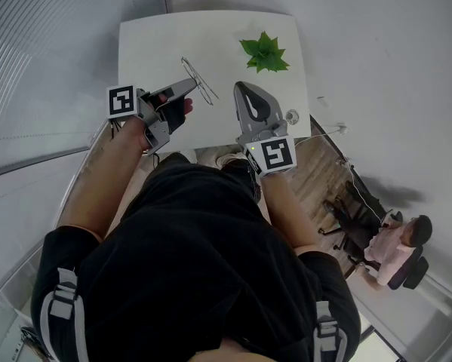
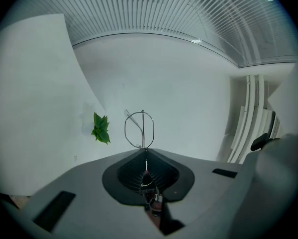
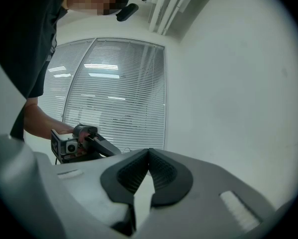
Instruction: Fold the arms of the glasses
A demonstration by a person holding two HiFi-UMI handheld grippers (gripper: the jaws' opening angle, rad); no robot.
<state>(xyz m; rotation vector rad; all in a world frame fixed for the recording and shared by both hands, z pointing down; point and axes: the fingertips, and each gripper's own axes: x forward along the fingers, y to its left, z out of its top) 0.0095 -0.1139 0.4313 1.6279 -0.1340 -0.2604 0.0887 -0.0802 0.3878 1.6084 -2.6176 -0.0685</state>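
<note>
My left gripper (image 2: pixel 145 152) is shut tight on the thin wire glasses (image 2: pixel 143 128). They stick out past its tips, above the white table (image 1: pixel 158 44). My right gripper (image 3: pixel 149 151) is shut on nothing. I cannot tell if an arm is folded yet; I think folding is still left. A small green plant (image 1: pixel 264 53) sits farther back.

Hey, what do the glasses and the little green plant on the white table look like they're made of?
The glasses look like thin metal wire: the frame is hair-thin, silvery and glints. Any lenses are clear, glass or plastic, I cannot tell which. The plant is probably plastic: its stiff pointed leaves are an even bright green, though a live succulent is possible.
</note>
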